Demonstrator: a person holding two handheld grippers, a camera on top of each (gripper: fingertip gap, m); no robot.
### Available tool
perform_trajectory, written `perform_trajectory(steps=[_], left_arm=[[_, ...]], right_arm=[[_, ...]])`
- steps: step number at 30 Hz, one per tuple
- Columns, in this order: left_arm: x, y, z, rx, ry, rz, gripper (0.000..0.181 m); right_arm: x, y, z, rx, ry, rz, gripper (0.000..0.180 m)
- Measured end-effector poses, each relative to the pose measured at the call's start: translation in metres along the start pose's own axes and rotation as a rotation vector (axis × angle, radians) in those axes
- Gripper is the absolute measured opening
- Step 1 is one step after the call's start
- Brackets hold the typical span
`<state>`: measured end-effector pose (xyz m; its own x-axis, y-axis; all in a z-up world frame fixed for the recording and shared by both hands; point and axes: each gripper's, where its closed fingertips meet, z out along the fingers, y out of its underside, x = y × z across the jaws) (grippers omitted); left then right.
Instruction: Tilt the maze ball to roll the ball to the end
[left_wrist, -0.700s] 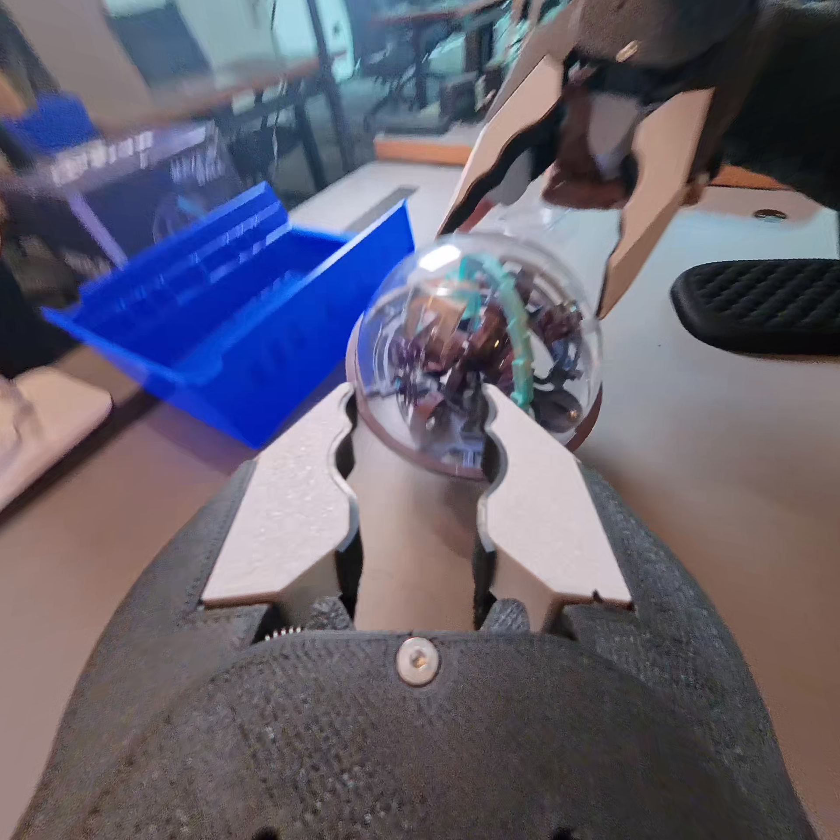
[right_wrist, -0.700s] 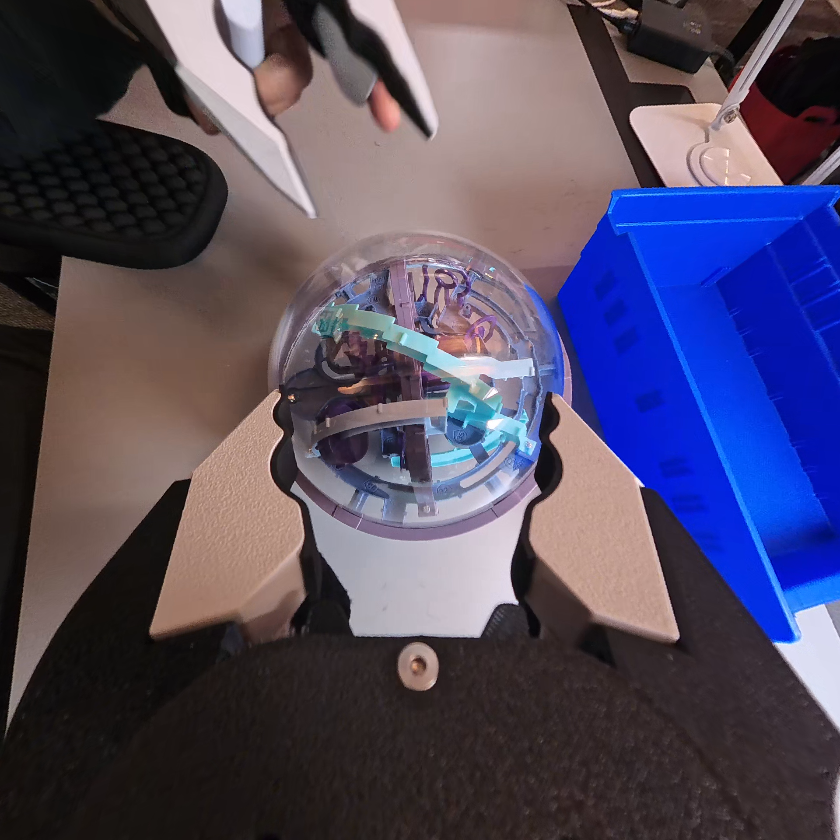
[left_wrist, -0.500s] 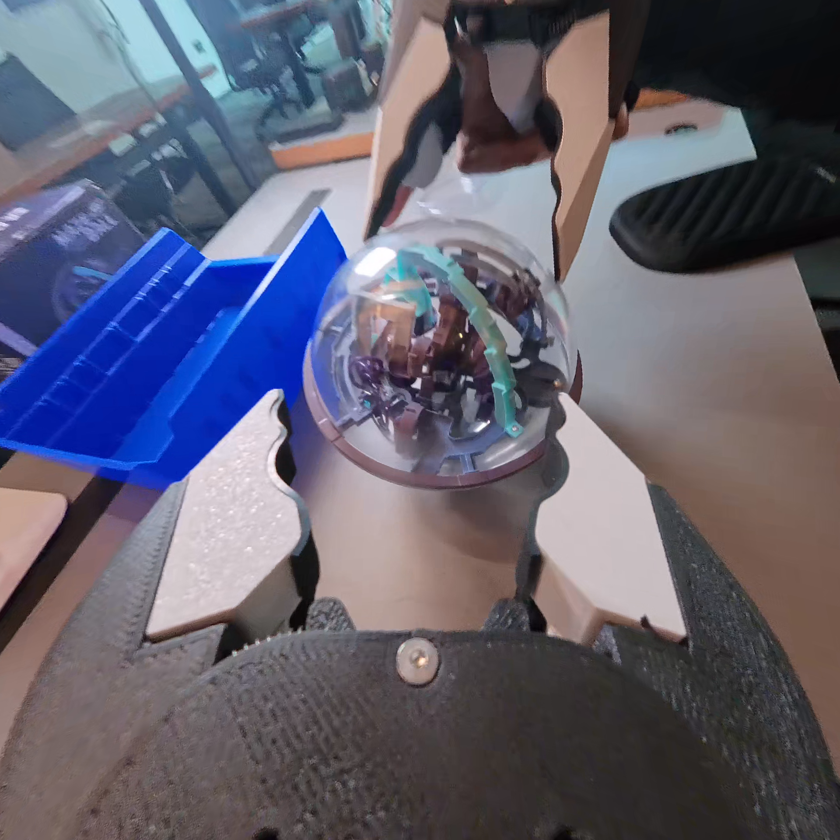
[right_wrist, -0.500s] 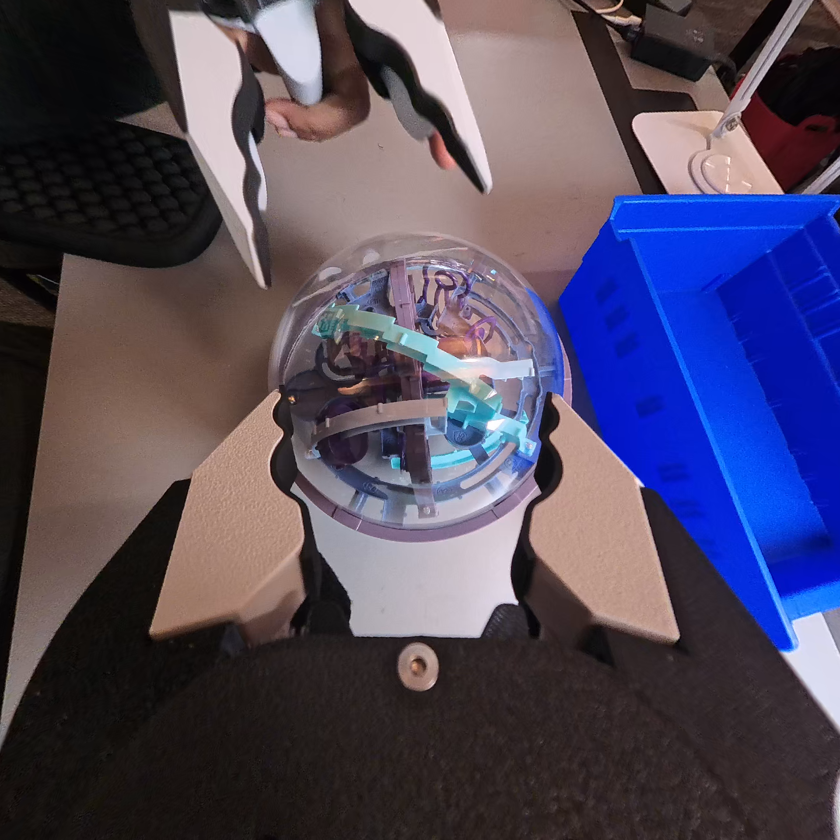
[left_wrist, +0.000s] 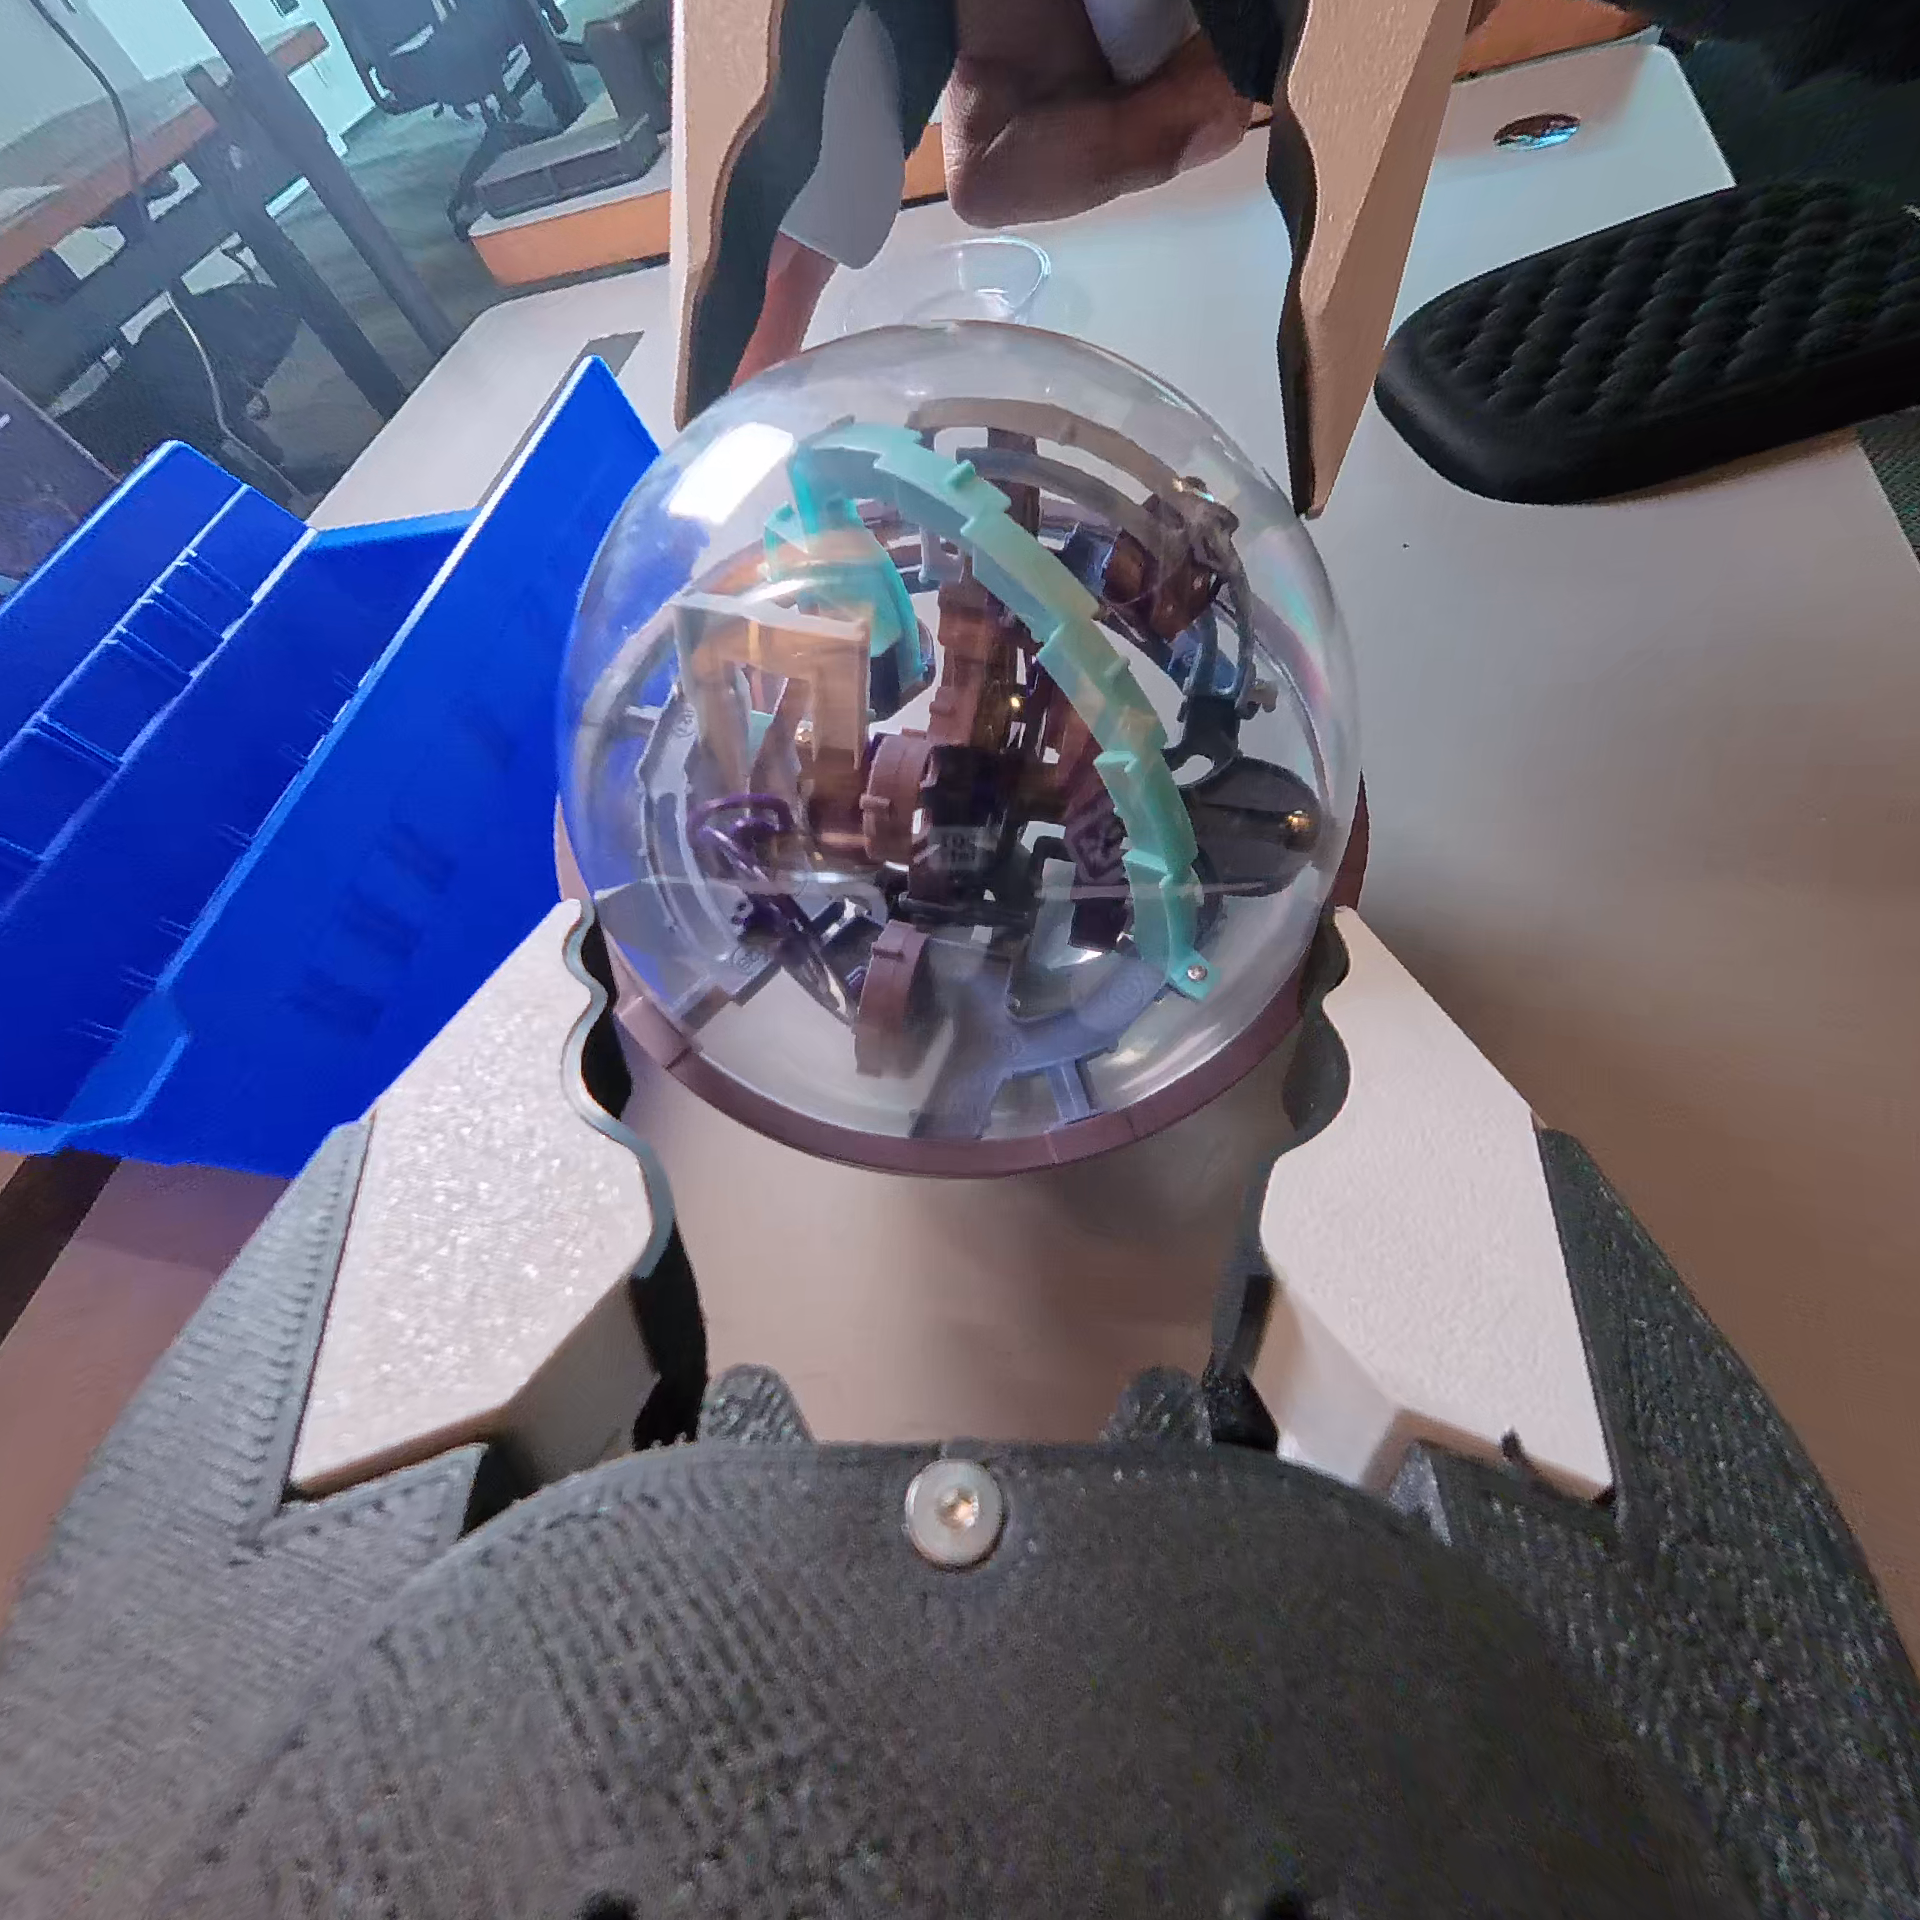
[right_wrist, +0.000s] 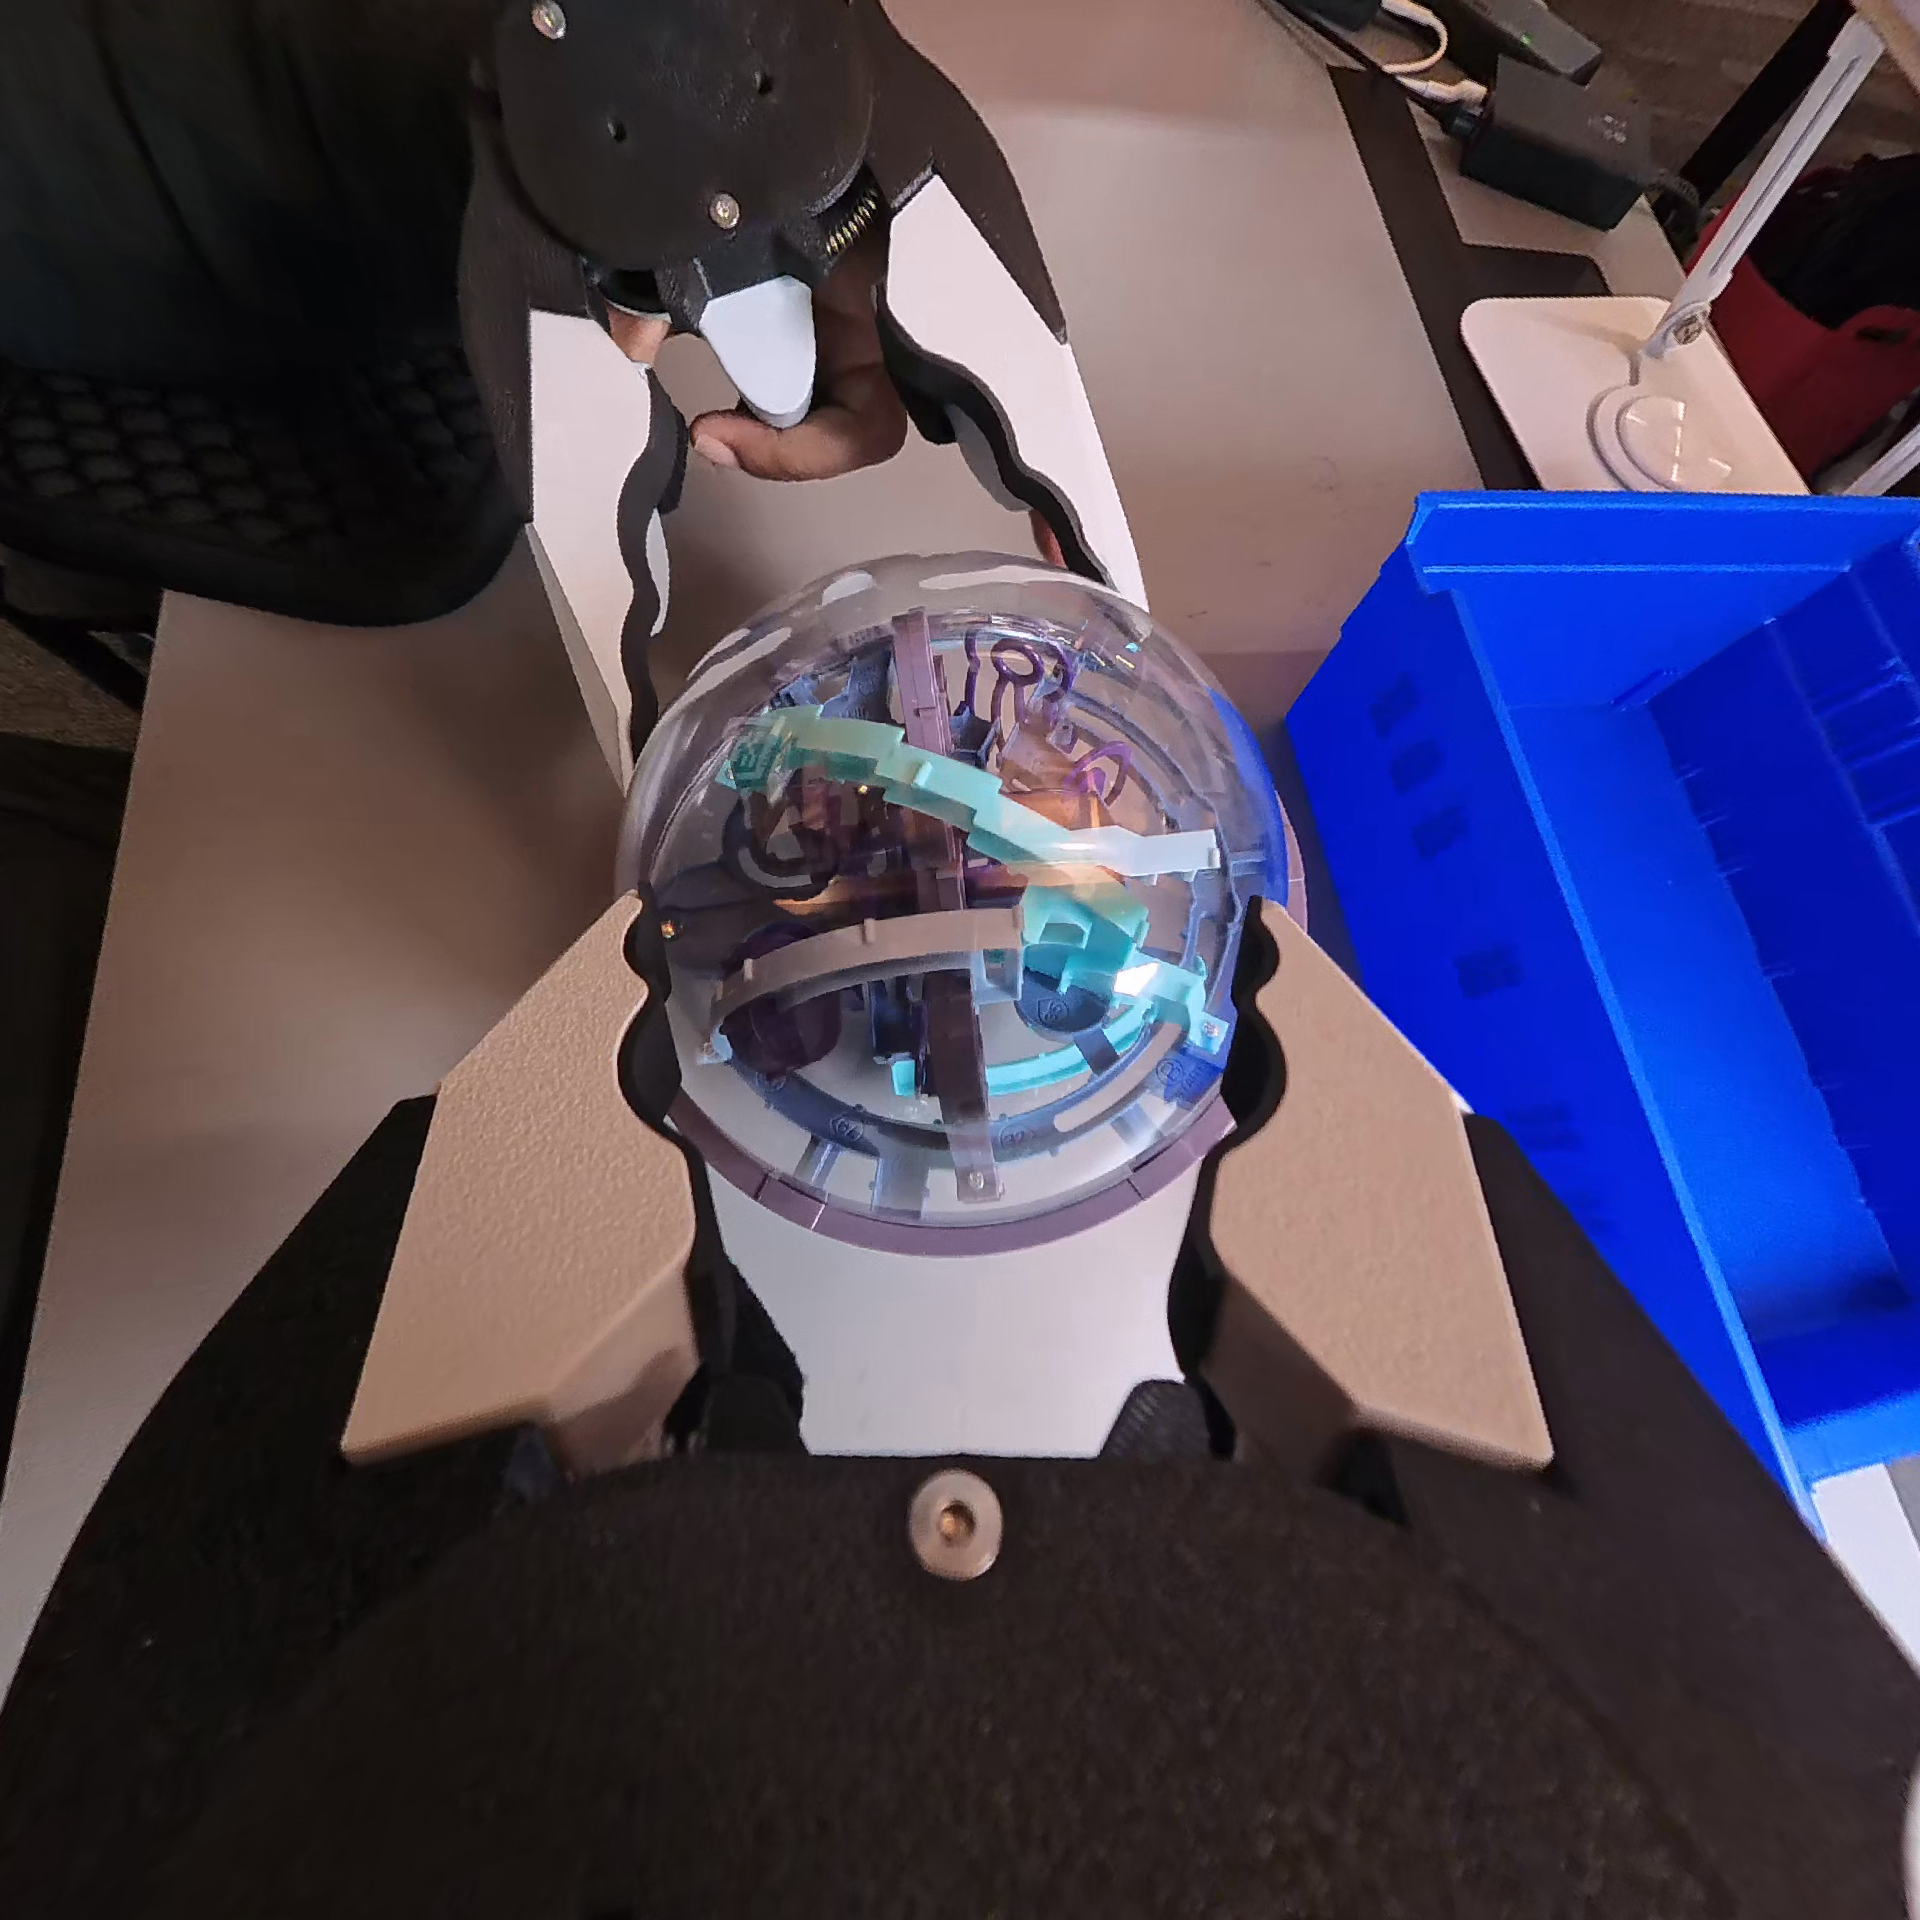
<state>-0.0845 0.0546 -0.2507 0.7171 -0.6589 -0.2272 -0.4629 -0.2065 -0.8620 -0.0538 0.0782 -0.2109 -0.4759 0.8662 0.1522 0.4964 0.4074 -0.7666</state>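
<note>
The maze ball (left_wrist: 956, 748) is a clear sphere with teal, brown and purple tracks and a mauve band. It also shows in the right wrist view (right_wrist: 945, 935). My right gripper (right_wrist: 945, 925) is shut on it, one finger pressed on each side. My left gripper (left_wrist: 958, 914) comes from the opposite side and is open wide. Its fingertips (left_wrist: 577, 925) straddle the ball's lower sides, at or near contact. A small shiny bead (left_wrist: 1294, 821) sits in a dark pocket inside. I cannot tell whether the ball rests on the table.
A blue plastic bin (left_wrist: 260, 779) stands right beside the ball (right_wrist: 1662, 935). A black mesh chair seat (left_wrist: 1662, 343) lies past the table edge. A clear stand (left_wrist: 956, 281) sits on the beige table (right_wrist: 312, 831). A white lamp base (right_wrist: 1621, 395) is farther off.
My left gripper has opened from nearly closed to wide and moved in until its fingers straddle the ball. My right gripper and the ball have stayed still.
</note>
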Motion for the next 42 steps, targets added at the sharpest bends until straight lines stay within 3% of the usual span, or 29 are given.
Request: perform_trajectory(steps=[6,12,15,23,33,42], left_arm=[[-0.001,0.004,-0.003,0.010,0.002,-0.020,0.129],[-0.002,0.004,-0.003,0.020,0.001,-0.024,0.128],[-0.002,0.003,-0.003,0.024,0.005,-0.017,0.128],[-0.003,0.004,-0.004,0.028,0.009,-0.026,0.128],[-0.002,0.006,-0.005,0.031,0.009,-0.015,0.128],[-0.002,0.007,-0.006,0.034,0.011,-0.009,0.127]], right_arm=[[0.000,-0.008,-0.015,0.060,0.026,0.000,0.091],[-0.013,0.027,-0.048,0.051,0.103,-0.031,0.019],[-0.018,0.051,-0.050,0.048,0.130,-0.013,0.000],[-0.013,0.063,-0.030,0.069,0.122,0.027,0.000],[-0.015,0.057,-0.021,-0.052,0.051,-0.060,0.000],[0.020,0.036,-0.035,-0.020,0.111,-0.066,0.000]])
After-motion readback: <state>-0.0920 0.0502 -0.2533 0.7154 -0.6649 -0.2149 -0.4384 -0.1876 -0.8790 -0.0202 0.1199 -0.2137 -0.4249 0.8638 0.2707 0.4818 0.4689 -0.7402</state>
